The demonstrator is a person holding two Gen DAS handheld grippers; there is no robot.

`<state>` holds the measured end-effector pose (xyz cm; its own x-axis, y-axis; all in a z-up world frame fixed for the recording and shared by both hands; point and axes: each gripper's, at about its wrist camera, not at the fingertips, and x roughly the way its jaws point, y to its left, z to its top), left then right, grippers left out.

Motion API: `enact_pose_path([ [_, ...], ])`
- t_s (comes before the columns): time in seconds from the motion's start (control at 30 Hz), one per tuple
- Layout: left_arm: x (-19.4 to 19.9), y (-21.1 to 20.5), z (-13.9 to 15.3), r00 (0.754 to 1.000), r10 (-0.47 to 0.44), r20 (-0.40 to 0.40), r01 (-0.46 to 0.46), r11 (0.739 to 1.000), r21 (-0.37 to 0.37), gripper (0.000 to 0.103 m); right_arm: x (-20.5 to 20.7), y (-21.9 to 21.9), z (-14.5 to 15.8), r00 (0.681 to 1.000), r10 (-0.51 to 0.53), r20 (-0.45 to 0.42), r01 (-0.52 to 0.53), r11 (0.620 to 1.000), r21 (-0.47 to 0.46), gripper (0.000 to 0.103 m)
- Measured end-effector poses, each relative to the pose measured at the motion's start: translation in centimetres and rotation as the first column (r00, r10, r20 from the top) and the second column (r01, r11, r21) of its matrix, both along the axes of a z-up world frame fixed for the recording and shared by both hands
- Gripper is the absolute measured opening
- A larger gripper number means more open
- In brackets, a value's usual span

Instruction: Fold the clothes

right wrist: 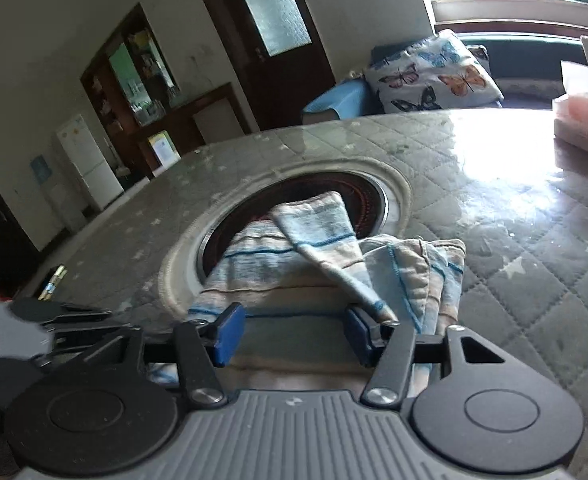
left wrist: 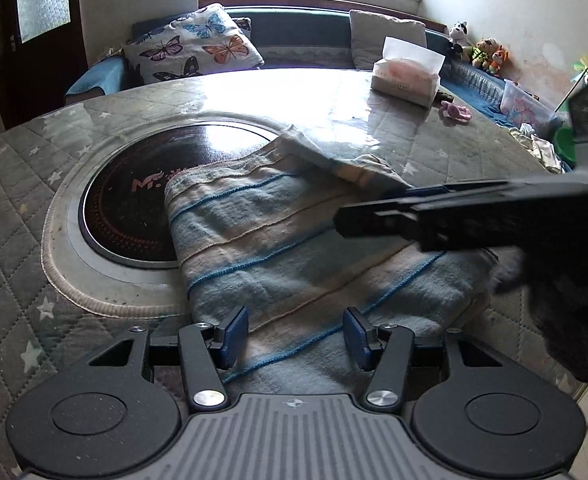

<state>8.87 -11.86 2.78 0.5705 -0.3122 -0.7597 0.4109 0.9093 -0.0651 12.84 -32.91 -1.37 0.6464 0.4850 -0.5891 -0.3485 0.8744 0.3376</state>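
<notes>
A light blue and beige striped cloth (left wrist: pixel 294 248) lies folded on the quilted table, partly over a round black cooktop (left wrist: pixel 142 200). My left gripper (left wrist: pixel 297 336) hovers over the cloth's near edge, open, with only flat cloth showing below its blue pads. My right gripper (left wrist: pixel 357 220) reaches in from the right, low over the cloth's far side. In the right wrist view the right gripper (right wrist: pixel 294 332) is open over the cloth (right wrist: pixel 278 264). A loose folded strip (right wrist: pixel 333 248) drapes across the cloth and onto the outer side of its right finger (right wrist: pixel 359 336).
The quilted table cover (left wrist: pixel 433 140) has a glossy sheet on top. A tissue box (left wrist: pixel 405 80) and a small pink toy (left wrist: pixel 457 112) sit at the far right. A butterfly pillow (left wrist: pixel 190 44) lies on the bench behind. Toys and a clear box (left wrist: pixel 521 104) line the right wall.
</notes>
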Motion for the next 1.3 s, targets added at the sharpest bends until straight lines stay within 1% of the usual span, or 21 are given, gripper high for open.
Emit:
enact_pose_path([
  [0.1,0.1,0.3,0.3,1.0,0.003,0.011,-0.003,1.0,-0.004,0.058,0.5,-0.4,-0.2,0.996,-0.082,0.037,0.084,0.995,-0.055,0.064],
  [0.13,0.1,0.4,0.3,1.0,0.006,0.016,-0.006,1.0,-0.004,0.058,0.5,-0.7,-0.2,0.994,-0.102,0.05,0.105,0.992,-0.066,0.066],
  [0.17,0.3,0.5,0.4,1.0,0.007,0.019,-0.007,1.0,-0.005,0.058,0.4,-0.9,-0.1,0.991,-0.12,0.061,0.124,0.989,-0.076,0.068],
  [0.23,0.6,0.6,0.7,1.0,0.012,0.028,-0.012,1.0,-0.008,0.058,0.2,-1.3,0.0,0.989,-0.129,0.07,0.135,0.987,-0.089,0.068],
  [0.3,1.0,0.8,0.9,0.999,0.017,0.039,-0.016,1.0,-0.012,0.058,0.0,-1.4,0.3,0.989,-0.12,0.082,0.127,0.987,-0.095,0.068],
  [0.4,2.1,1.1,1.1,0.998,0.043,0.049,-0.042,0.999,-0.021,0.058,0.0,-1.1,0.9,0.991,-0.083,0.106,0.094,0.99,-0.101,0.064],
  [0.57,4.7,2.1,0.7,0.995,0.089,0.043,-0.087,0.996,-0.034,0.056,2.1,-0.3,1.0,0.996,-0.03,0.087,0.039,0.994,-0.1,0.056],
  [0.63,5.9,2.5,0.5,0.994,0.102,0.041,-0.101,0.994,-0.037,0.049,3.0,-0.3,0.6,0.997,-0.03,0.066,0.037,0.994,-0.102,0.054],
  [0.67,6.4,2.7,0.3,0.994,0.106,0.037,-0.105,0.994,-0.044,0.048,3.3,-0.3,0.4,0.998,-0.033,0.056,0.038,0.994,-0.102,0.053],
  [0.73,7.5,2.9,0.0,0.994,0.104,0.031,-0.102,0.993,-0.063,0.042,3.8,-0.5,-0.2,0.999,-0.038,0.035,0.042,0.994,-0.104,0.052],
  [0.77,8.0,3.0,-0.3,0.994,0.104,0.03,-0.102,0.993,-0.063,0.041,3.9,-0.6,-0.4,0.999,-0.04,0.03,0.043,0.994,-0.105,0.052],
  [0.9,9.4,2.9,-1.4,0.993,0.112,0.026,-0.111,0.993,-0.038,0.034,4.0,-0.7,-1.0,0.999,-0.038,0.023,0.041,0.993,-0.113,0.052],
  [1.0,10.3,3.3,-2.1,0.991,0.137,0.016,-0.136,0.99,-0.021,0.034,4.1,-0.8,-1.1,0.999,-0.032,0.023,0.035,0.992,-0.121,0.052],
  [1.07,10.4,3.5,-2.0,0.989,0.145,0.014,-0.145,0.989,-0.027,0.034,4.1,-0.9,-1.1,0.999,-0.028,0.023,0.031,0.992,-0.126,0.05],
  [1.23,10.6,3.0,-1.0,0.991,0.125,0.053,-0.124,0.992,-0.027,0.033,3.9,-1.0,-0.4,0.999,-0.018,0.045,0.024,0.992,-0.127,0.05],
  [1.3,11.2,2.7,-1.2,0.991,0.124,0.059,-0.123,0.992,-0.009,0.033,4.0,-1.0,-0.3,0.999,-0.018,0.047,0.023,0.992,-0.123,0.05],
])
